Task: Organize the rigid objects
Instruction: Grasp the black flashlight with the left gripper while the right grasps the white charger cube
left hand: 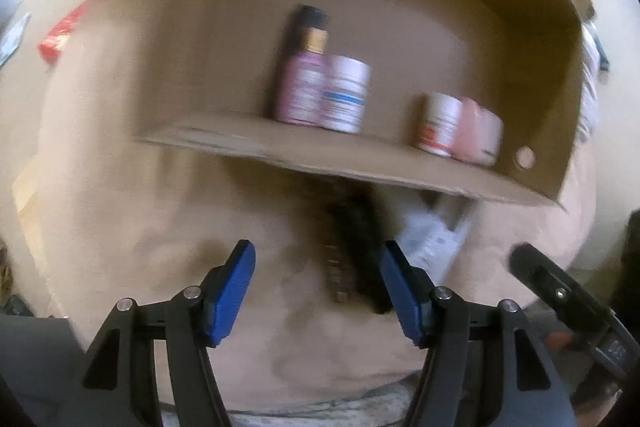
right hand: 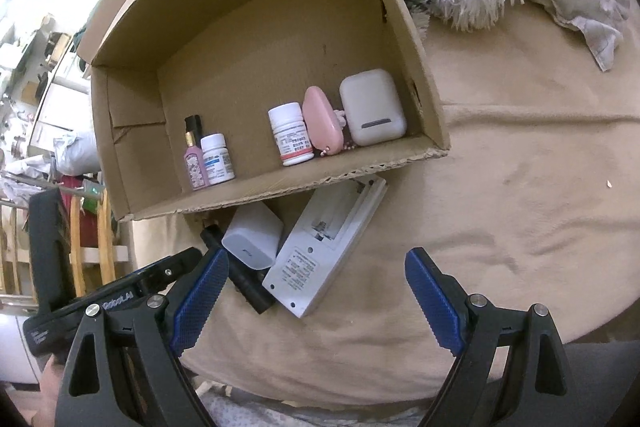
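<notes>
Two empty tongs (right hand: 316, 291) just short of remote (right hand: 326, 247).

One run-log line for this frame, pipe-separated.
left gripper open, empty | right gripper open, empty | cardboard box holds five items | white remote, white charger, black tube outside on blanket

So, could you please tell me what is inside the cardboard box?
The cardboard box holds a pink perfume bottle, two white pill bottles, a pink case and a white case. Small pinkish bits behind the cases are mostly hidden.
</notes>
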### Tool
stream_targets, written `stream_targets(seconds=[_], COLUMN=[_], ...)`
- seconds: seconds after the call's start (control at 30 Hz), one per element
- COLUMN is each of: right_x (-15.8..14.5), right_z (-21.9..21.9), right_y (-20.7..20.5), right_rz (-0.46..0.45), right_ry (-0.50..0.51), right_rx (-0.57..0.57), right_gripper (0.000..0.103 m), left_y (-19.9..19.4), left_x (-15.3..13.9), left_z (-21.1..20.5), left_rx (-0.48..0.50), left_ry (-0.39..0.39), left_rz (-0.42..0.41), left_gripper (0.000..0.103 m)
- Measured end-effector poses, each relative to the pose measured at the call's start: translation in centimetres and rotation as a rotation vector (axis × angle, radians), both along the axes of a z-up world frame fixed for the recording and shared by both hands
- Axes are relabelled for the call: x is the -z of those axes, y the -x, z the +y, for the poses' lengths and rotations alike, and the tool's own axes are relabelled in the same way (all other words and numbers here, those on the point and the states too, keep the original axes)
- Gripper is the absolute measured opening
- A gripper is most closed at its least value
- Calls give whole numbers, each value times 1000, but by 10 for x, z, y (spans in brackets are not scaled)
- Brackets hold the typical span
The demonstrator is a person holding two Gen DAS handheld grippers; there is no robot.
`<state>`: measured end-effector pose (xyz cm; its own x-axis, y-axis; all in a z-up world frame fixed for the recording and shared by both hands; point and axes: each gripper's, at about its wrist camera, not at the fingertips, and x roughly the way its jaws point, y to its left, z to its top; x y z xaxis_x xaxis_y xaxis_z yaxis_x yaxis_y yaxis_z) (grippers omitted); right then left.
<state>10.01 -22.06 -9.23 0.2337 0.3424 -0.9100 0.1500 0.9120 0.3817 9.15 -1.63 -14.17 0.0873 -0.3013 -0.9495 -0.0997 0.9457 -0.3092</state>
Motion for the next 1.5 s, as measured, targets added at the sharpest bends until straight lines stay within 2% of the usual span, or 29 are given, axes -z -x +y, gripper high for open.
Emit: stream_targets(seconds=[0.1, 0.27, 0.33, 0.4, 0.47, 0.63, 0.77, 0.93, 1.03, 1.2, 1.3, 1.4, 1.5], right_x=[2, 3, 4, 3, 4, 6, 8, 9, 11, 9, 12, 21, 31], right_z=[-2, -2, -2, -1, 1, 4, 5, 9, 14, 36, 54, 68, 83], right_y=[-1, -1, 0, 0, -1, -2, -2, -2, -2, -4, -11, -22, -32], right_rz=[3, 12, 15, 16, 18, 21, 27, 31, 34, 13, 18, 27, 20], right_ry=[-10, -11, -6, -1, -2, 5, 5, 13, 12, 11, 25, 27, 87], right_rx=[9, 6, 1, 1, 3, -1, -2, -16, -44, -140, -203, -227, -257], right_gripper=[96, 96, 96, 96, 96, 96, 96, 96, 96, 95, 80, 77, 71], left_y=[-1, -3, -1, -1, -1, 5, 10, 14, 14, 11, 15, 15, 15], left_x=[10, 24, 22, 21, 18, 3, -7, 9, 20, 31, 33, 40, 46], left_z=[-13, -24, -26, -28, -24, -4, 20, 48, 51, 46, 49, 47, 35], left_rx=[-4, -22, -11, 8, 10, 52, 68, 36, 19, 27, 24, 13, 19], left_ry=[21, 66, 66, 67, 50, 35, -27, -77, -73, -114, -114, -112, -124], left_rz=[37, 52, 39, 28, 33, 35, 32, 77, 98, 102, 102, 111, 111], left_gripper=[44, 39, 29, 26, 16, 17, 16, 16, 16, 16, 16, 17, 17])
